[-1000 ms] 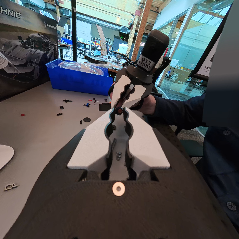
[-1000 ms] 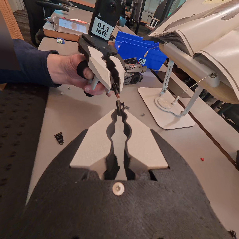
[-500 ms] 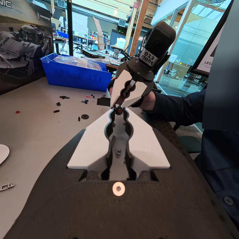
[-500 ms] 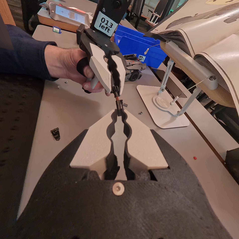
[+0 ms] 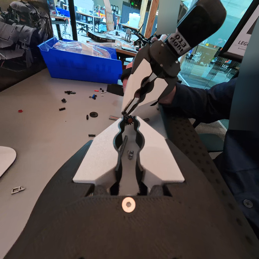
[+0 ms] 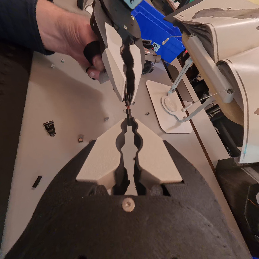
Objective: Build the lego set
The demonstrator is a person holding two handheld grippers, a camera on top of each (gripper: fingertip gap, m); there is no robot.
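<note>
- My left gripper had its fingers pinched narrow on a small black gear with an orange-brown rod through its middle.
- My right gripper was clamped just as narrowly on a short black connector, held up above the worktop, clear of its surface.
- A second earlier the two pieces were apart, with a gap between the rod's tip and the connector. By this moment the rod had gone into the connector's end, and only a short orange stretch showed between the two black parts.
- I took that to mean the mating had started but was not seated; more push along the same line seemed needed.
- Both grippers had also drawn closer and tilted, the left one filling more of the right wrist view.
- Loose small parts lay scattered on the worktop toward its far edge, in front of the blue bin.
- The half-built car sat toward the far edge, beside that bin.
</note>
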